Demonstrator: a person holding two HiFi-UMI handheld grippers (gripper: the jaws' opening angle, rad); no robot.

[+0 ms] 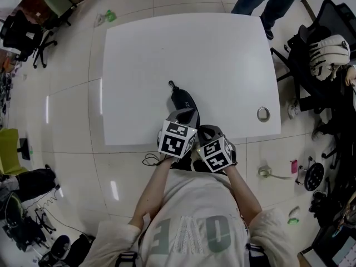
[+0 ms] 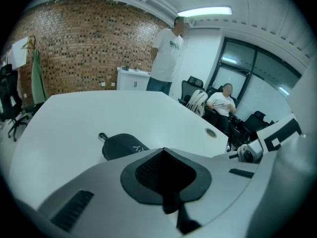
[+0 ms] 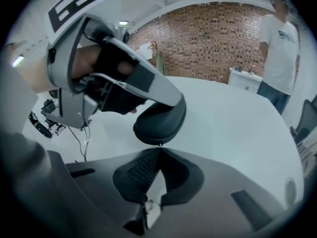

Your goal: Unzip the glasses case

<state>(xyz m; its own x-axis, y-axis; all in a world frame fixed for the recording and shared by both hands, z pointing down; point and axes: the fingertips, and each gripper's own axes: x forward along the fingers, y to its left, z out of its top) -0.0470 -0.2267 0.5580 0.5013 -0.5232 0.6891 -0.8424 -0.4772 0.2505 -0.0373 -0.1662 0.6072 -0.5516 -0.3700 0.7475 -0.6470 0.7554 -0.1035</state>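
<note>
Our right fingers (image 3: pixel 131 175) clench on what looks like the zip pull (image 3: pixel 159 144) at the near end of the case (image 1: pixel 182 100). Our left fingers (image 2: pixel 148 172), clenched with nothing between them, sit at that same end. The case lies at lower centre of the desk (image 1: pixel 222 54), its long axis running away from us.

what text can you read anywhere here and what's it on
"OVE": big pale letters on the person's shirt, upside down in the head view.
White print on the glasses case: too blurred to read.
Marker cubes: square patterns only, no words.
</note>
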